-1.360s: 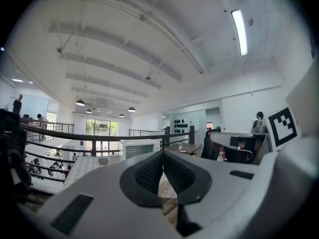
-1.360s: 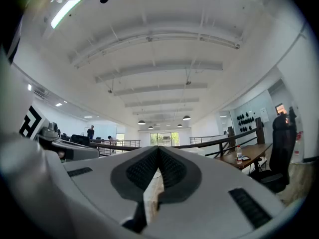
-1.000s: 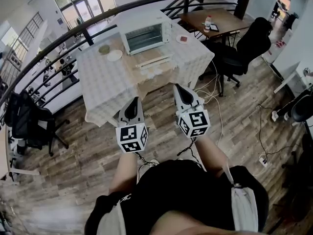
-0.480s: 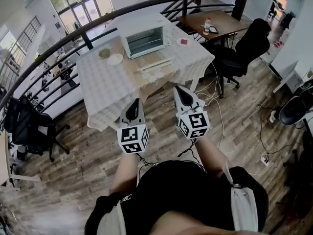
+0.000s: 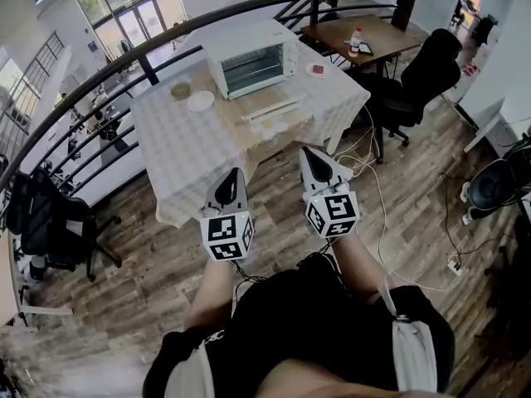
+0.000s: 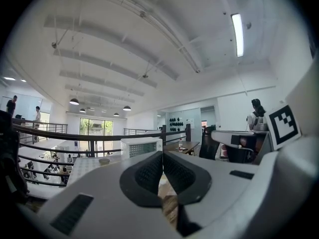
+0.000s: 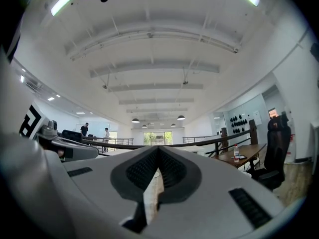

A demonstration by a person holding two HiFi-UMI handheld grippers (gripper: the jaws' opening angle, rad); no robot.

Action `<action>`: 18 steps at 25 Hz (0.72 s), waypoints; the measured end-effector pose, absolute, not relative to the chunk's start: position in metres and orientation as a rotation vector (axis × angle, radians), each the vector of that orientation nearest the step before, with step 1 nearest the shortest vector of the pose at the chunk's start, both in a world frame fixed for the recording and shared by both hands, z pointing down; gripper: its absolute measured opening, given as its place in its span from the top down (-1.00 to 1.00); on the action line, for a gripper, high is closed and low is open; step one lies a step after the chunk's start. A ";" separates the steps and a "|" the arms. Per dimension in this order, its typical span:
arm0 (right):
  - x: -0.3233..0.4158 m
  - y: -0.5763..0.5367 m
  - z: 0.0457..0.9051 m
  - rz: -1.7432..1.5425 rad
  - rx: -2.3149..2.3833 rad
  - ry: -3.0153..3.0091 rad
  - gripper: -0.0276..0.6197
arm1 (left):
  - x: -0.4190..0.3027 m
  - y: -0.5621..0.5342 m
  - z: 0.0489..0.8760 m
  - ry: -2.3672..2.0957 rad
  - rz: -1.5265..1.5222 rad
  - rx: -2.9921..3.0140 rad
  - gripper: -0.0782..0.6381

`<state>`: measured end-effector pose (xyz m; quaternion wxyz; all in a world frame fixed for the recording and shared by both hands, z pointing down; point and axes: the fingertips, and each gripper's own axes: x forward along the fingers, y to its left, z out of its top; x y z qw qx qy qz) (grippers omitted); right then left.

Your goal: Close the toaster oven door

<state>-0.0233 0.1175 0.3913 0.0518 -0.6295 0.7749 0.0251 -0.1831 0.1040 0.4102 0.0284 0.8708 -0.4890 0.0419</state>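
Left gripper (image 5: 235, 173) and right gripper (image 5: 306, 152), closed empty, hang well short of toaster oven (image 5: 249, 54) and plate (image 5: 201, 100).

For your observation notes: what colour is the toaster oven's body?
White; the toaster oven shows best in the head view.

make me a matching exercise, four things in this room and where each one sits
Things:
1 toaster oven
2 white plate
3 bottle
4 black office chair

Places:
a on the brown wooden table
b on the floor, right of the cloth-covered table
c at the far side of the cloth-covered table
d on that table, just left of the toaster oven

Pairs: 1-c, 2-d, 3-a, 4-b
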 end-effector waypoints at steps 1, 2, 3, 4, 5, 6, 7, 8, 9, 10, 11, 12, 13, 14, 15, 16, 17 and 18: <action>-0.026 0.116 0.393 0.072 -1.919 2.357 0.91 | -0.185 0.102 0.411 -1.505 0.131 2.688 0.74; -0.028 0.113 0.395 0.068 -1.922 2.358 0.91 | -0.187 0.099 0.412 -1.501 0.133 2.688 0.74; -0.030 0.111 0.396 0.067 -1.925 2.360 0.91 | -0.188 0.097 0.413 -1.497 0.133 2.688 0.74; -0.031 0.108 0.397 0.068 -1.929 2.359 0.91 | -0.189 0.094 0.415 -1.494 0.133 2.688 0.74; -0.030 0.104 0.397 0.070 -1.931 2.356 0.91 | -0.189 0.090 0.416 -1.491 0.134 2.688 0.74; -0.029 0.100 0.397 0.071 -1.933 2.352 0.91 | -0.189 0.086 0.417 -1.490 0.135 2.689 0.74; -0.027 0.096 0.397 0.073 -1.933 2.349 0.91 | -0.187 0.082 0.418 -1.490 0.138 2.690 0.74; -0.025 0.091 0.397 0.075 -1.933 2.347 0.91 | -0.185 0.077 0.419 -1.491 0.140 2.691 0.74; -0.022 0.086 0.398 0.077 -1.933 2.346 0.91 | -0.183 0.072 0.420 -1.492 0.142 2.692 0.74; -0.019 0.080 0.398 0.080 -1.932 2.343 0.91 | -0.181 0.066 0.420 -1.493 0.142 2.693 0.74; -0.016 0.074 0.398 0.083 -1.930 2.340 0.91 | -0.179 0.060 0.420 -1.494 0.141 2.695 0.74; -0.014 0.068 0.398 0.086 -1.927 2.337 0.91 | -0.176 0.054 0.420 -1.496 0.139 2.697 0.74; -0.011 0.061 0.398 0.088 -1.923 2.335 0.91 | -0.174 0.048 0.420 -1.500 0.136 2.698 0.74; -0.009 0.053 0.399 0.088 -1.919 2.334 0.91 | -0.172 0.041 0.421 -1.504 0.135 2.698 0.74; -0.007 0.044 0.400 0.087 -1.914 2.337 0.91 | -0.169 0.033 0.423 -1.508 0.135 2.696 0.74; -0.005 0.035 0.400 0.089 -1.908 2.341 0.91 | -0.167 0.025 0.424 -1.513 0.135 2.692 0.74; -0.002 0.026 0.401 0.093 -1.902 2.346 0.91 | -0.164 0.016 0.426 -1.517 0.136 2.687 0.74; 0.000 0.016 0.401 0.098 -1.896 2.352 0.91 | -0.161 0.006 0.428 -1.522 0.137 2.682 0.74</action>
